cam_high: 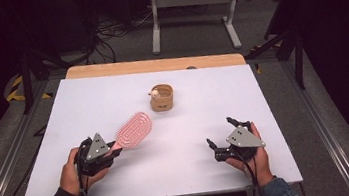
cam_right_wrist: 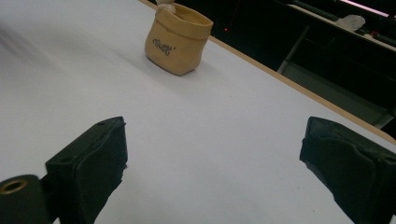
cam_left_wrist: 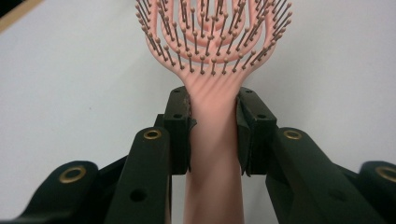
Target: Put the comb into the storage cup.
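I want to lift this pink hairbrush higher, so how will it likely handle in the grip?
The pink hairbrush looks like light, stiff plastic with an open, slotted head. The left gripper clamps its smooth, narrow handle, so it might twist or slip. The bristles would probably flex if pressed on the table.

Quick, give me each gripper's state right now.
Left gripper: closed on the pink hairbrush, at its handle.
Right gripper: open, nothing between its jaws.

hairbrush (cam_left_wrist: pixel 212 140): pink, brown-tipped bristles, between the fingers
pouch (cam_right_wrist: pixel 177 39): tan, dark lettering, beyond the fingertips
table (cam_high: pixel 217 138): white, wooden far edge
fingers (cam_left_wrist: pixel 180 126): black
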Demonstrator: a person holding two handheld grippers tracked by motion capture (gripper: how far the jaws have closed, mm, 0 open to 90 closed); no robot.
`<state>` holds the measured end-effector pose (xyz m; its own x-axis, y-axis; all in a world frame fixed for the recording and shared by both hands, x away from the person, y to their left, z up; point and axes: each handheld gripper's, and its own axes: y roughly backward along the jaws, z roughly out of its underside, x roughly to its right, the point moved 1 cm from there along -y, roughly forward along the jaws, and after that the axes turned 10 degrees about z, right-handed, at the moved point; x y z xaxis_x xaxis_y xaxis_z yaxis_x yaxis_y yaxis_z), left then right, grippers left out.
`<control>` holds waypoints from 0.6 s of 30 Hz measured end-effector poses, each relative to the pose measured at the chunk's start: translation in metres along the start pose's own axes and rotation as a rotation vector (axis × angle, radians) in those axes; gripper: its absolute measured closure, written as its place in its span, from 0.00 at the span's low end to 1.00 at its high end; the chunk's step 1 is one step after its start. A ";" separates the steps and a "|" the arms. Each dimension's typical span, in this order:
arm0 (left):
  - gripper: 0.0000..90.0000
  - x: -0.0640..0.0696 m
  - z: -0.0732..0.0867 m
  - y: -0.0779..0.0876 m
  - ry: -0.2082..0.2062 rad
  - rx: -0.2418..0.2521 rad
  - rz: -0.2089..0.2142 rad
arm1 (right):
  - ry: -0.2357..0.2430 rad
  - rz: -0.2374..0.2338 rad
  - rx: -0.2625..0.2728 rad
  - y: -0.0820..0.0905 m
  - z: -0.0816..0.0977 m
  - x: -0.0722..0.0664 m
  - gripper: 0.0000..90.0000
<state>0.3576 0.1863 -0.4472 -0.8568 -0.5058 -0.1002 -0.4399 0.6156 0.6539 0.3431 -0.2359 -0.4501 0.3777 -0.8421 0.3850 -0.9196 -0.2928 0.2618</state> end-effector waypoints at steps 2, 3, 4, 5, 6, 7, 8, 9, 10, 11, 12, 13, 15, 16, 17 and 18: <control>0.78 0.001 -0.001 0.000 -0.001 0.018 -0.006 | -0.012 -0.009 0.004 0.000 -0.001 0.000 0.08; 0.78 0.002 -0.001 0.000 0.003 0.032 -0.009 | -0.020 -0.018 0.008 -0.001 -0.003 0.000 0.07; 0.78 0.002 -0.001 0.001 0.001 0.046 -0.016 | -0.031 -0.025 0.012 -0.001 -0.005 -0.001 0.07; 0.78 0.003 -0.002 0.001 0.004 0.058 -0.014 | -0.044 -0.033 0.011 -0.002 -0.006 -0.001 0.07; 0.78 0.003 -0.002 0.002 0.004 0.073 -0.020 | -0.055 -0.035 0.004 -0.002 -0.007 -0.001 0.07; 0.78 0.004 -0.003 0.002 0.004 0.088 -0.029 | -0.082 -0.041 -0.008 -0.004 -0.011 -0.001 0.07; 0.78 0.004 -0.004 0.002 0.008 0.098 -0.036 | -0.082 -0.041 -0.008 -0.004 -0.011 -0.001 0.07; 0.78 0.004 -0.004 0.002 0.011 0.117 -0.044 | -0.100 -0.051 -0.008 -0.005 -0.016 -0.001 0.07; 0.78 0.004 -0.005 0.003 0.009 0.123 -0.048 | -0.100 -0.051 -0.008 -0.005 -0.016 -0.001 0.07; 0.78 0.006 -0.006 0.002 0.008 0.148 -0.062 | -0.118 -0.063 0.004 -0.005 -0.020 -0.001 0.07; 0.78 0.006 -0.007 0.001 0.008 0.157 -0.062 | -0.127 -0.071 0.009 -0.005 -0.022 -0.002 0.07; 0.78 0.006 -0.007 0.001 0.008 0.157 -0.062 | -0.130 -0.078 0.013 -0.006 -0.024 -0.003 0.07; 0.78 0.009 -0.010 0.000 -0.007 0.172 -0.078 | -0.134 -0.094 0.024 -0.007 -0.030 -0.006 0.08; 0.78 0.012 -0.012 -0.002 -0.009 0.191 -0.080 | -0.139 -0.103 0.032 -0.008 -0.033 -0.008 0.08; 0.78 0.012 -0.012 -0.002 -0.009 0.191 -0.080 | -0.139 -0.103 0.032 -0.008 -0.033 -0.008 0.08; 0.78 0.014 -0.015 -0.004 -0.014 0.207 -0.090 | -0.142 -0.110 0.035 -0.009 -0.035 -0.010 0.08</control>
<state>0.3511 0.1678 -0.4403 -0.8144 -0.5570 -0.1628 -0.5596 0.6797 0.4742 0.3517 -0.2083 -0.4252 0.4596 -0.8588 0.2265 -0.8778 -0.4003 0.2633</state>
